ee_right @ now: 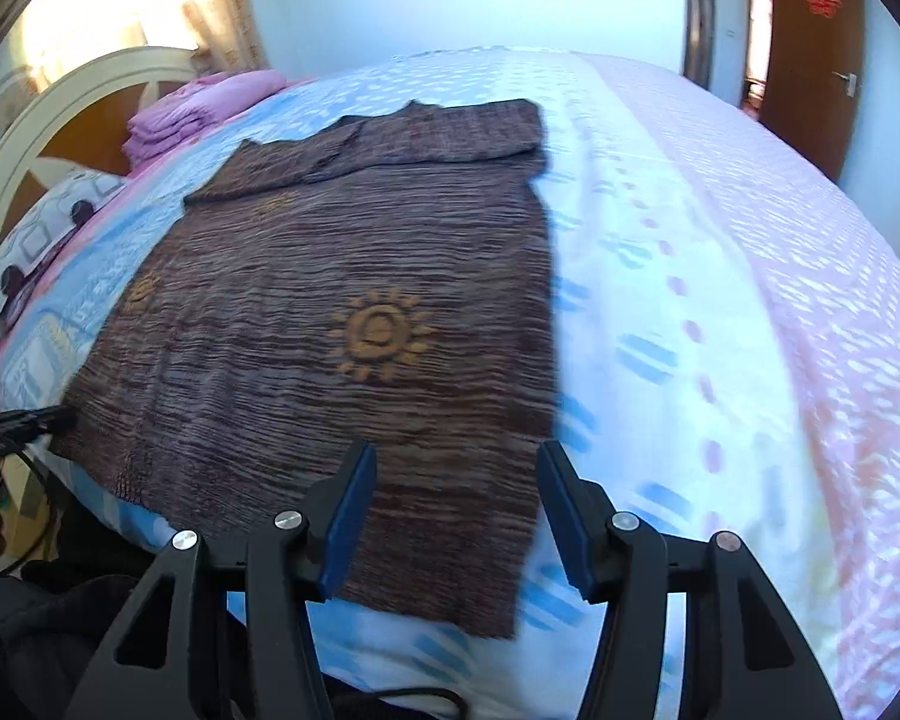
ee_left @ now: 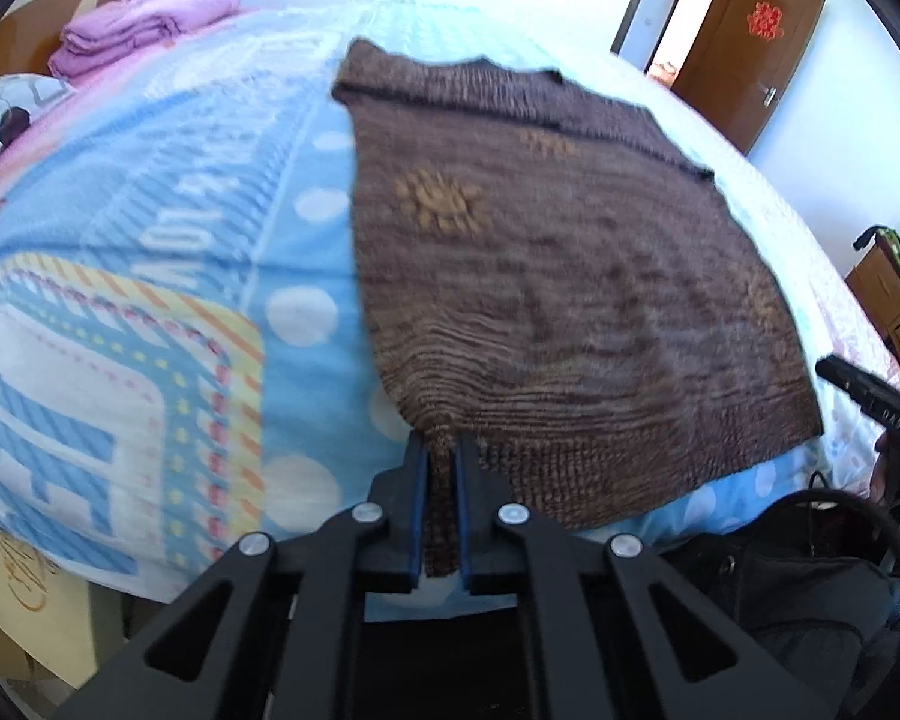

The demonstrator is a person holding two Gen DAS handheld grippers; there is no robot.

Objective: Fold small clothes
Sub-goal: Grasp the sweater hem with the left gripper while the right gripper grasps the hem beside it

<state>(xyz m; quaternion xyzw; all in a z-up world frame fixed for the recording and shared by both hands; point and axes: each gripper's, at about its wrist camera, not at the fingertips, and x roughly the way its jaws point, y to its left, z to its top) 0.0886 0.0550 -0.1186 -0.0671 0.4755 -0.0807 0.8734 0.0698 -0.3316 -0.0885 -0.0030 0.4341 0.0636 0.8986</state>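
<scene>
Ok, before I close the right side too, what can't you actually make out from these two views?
- Left wrist view: the brown knitted sweater's pinched corner, hidden between the shut left gripper jaws; the weave is motion-blurred.
- Left wrist view: the right gripper, cut off by the picture's right edge.
- Right wrist view: the sweater's near hem, hidden behind the open right gripper; whether the pads touch the cloth is unclear.
- Folded sleeves' undersides: hidden.

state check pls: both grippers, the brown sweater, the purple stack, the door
left gripper: shut on the brown sweater's near corner
right gripper: open, jaws astride the sweater's other near corner, not pinching
brown sweater: spread flat on the bed, far part folded over, near hem at the bed edge
purple stack: folded, piled by the headboard
door: open
bed: covered with a patterned sheet
</scene>
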